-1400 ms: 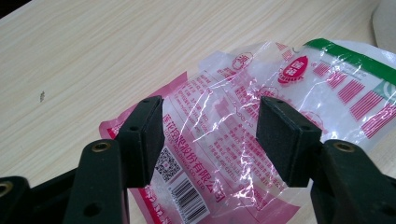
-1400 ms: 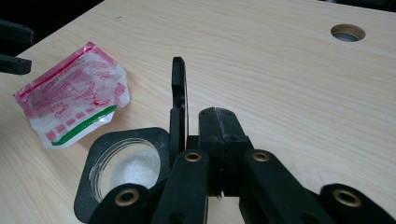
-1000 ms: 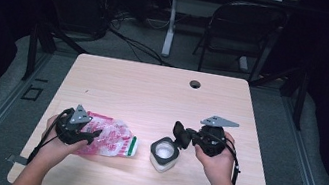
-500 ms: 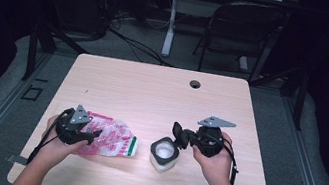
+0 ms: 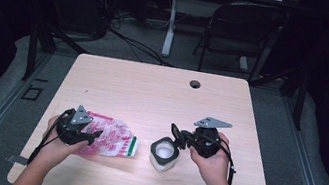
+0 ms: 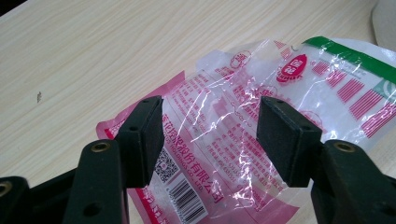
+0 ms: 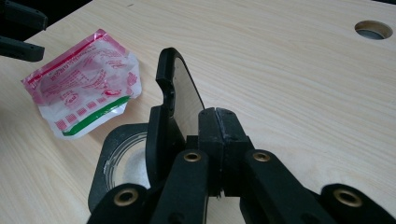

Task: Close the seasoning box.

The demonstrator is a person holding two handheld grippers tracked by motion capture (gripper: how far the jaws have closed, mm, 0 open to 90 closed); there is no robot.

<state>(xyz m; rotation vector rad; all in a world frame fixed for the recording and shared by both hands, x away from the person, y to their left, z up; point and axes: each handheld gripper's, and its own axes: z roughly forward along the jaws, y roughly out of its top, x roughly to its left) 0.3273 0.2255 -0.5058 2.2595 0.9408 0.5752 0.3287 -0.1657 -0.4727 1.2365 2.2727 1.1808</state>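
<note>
On the pale wooden table (image 5: 152, 90), the crinkled plastic bag (image 5: 112, 137) lies beneath the left gripper (image 5: 89, 136), jaws spread; the right gripper (image 5: 177, 134), beside the bag, clamps a black lid (image 7: 175, 88).

On the pale wooden table (image 5: 152, 95), the crinkled pink-and-clear plastic packet (image 5: 112, 137) lies toward the near left corner, flat on the top. To its right, a short gap away, stands the square black-rimmed clear container (image 5: 163, 154). A black hinged lid (image 7: 175, 88) rises behind the container's rim (upright, tilted slightly). The round cable hole (image 5: 195, 84) sits far back, right of centre.
</note>
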